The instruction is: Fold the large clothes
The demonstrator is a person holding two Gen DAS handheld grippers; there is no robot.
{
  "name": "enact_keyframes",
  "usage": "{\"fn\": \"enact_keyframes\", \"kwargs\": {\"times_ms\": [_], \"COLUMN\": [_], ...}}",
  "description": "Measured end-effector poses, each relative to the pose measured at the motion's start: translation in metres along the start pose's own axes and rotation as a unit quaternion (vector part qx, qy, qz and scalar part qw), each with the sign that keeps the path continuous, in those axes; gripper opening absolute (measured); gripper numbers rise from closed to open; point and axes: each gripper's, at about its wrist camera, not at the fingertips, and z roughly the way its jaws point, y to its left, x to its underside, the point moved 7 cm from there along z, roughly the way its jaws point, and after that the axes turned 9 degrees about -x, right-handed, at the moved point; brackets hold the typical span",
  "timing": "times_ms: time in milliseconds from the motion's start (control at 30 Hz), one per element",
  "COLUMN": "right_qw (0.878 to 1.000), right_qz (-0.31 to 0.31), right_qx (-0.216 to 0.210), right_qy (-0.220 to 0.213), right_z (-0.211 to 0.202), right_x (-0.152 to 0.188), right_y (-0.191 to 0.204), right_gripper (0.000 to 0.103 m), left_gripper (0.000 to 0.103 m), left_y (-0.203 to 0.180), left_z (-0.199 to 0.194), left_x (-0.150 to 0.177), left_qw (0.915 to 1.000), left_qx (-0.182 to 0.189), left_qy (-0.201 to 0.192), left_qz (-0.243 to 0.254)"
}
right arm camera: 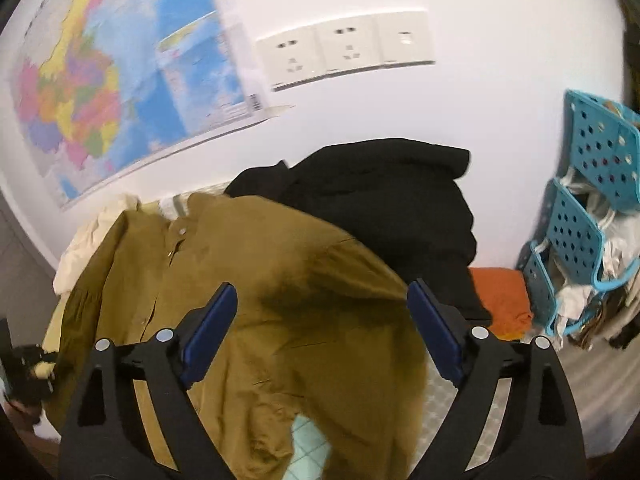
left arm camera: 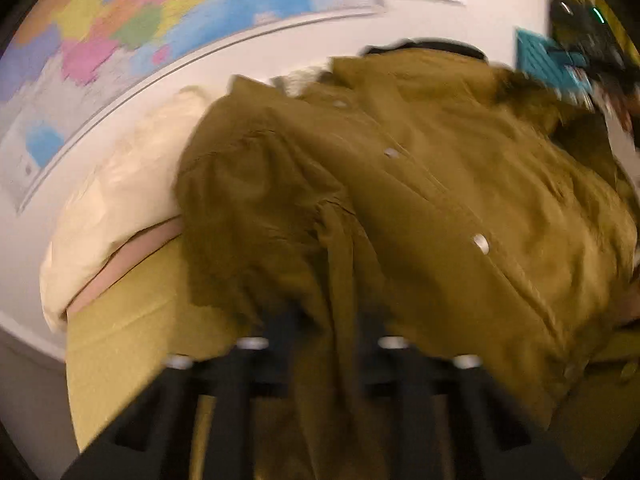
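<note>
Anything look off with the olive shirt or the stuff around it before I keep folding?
Nothing damaged or spilled. The olive shirt lies bunched and crooked, with one edge draped over the black garment behind it. A fold of it is pinched in the left tool; the right tool is open.

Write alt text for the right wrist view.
The open right gripper, blue pads apart and holding nothing, hovers over an olive button-up shirt spread in front. Behind lie a black garment and an orange cloth, with a colourful wall map and turquoise baskets beyond.
</note>
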Motion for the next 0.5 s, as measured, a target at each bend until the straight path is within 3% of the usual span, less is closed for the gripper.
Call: {"fn": "enact_keyframes", "kwargs": {"times_ms": [133, 233, 333, 367, 467, 500], "right_qw": [1.0, 1.0, 0.999, 0.999, 0.999, 0.998], "right_qz": [-0.009, 0.0, 0.023, 0.028, 0.046, 0.057], "right_qx": [-0.02, -0.019, -0.023, -0.015, -0.001, 0.005], "right_qy": [0.005, 0.004, 0.004, 0.007, 0.011, 0.01], "right_z": [0.004, 0.003, 0.002, 0.002, -0.003, -0.007], "right_x": [0.003, 0.005, 0.011, 0.014, 0.027, 0.032], "right_y": [0.013, 0.009, -0.002, -0.008, -0.026, -0.034], "right_gripper": [0.086, 0.086, 0.086, 0.086, 0.086, 0.088], "left_gripper": [0.004, 0.008, 0.039, 0.053, 0.058, 0.066], "left_y": [0.073, 0.144, 0.202, 0.219, 0.233, 0.232], "left_z": [-0.036, -0.054, -0.028, -0.012, 0.022, 0.028], "left_x": [-0.036, -0.055, -0.045, -0.034, -0.007, 0.0], "left_qw": [0.9947, 0.9819, 0.9665, 0.9509, 0.9332, 0.9289], "left_qx": [-0.057, -0.126, -0.216, -0.276, -0.324, -0.331], "left_qy": [-0.052, -0.075, -0.024, 0.02, 0.088, 0.1], "left_qz": [-0.069, -0.12, -0.137, -0.138, -0.129, -0.132]}}
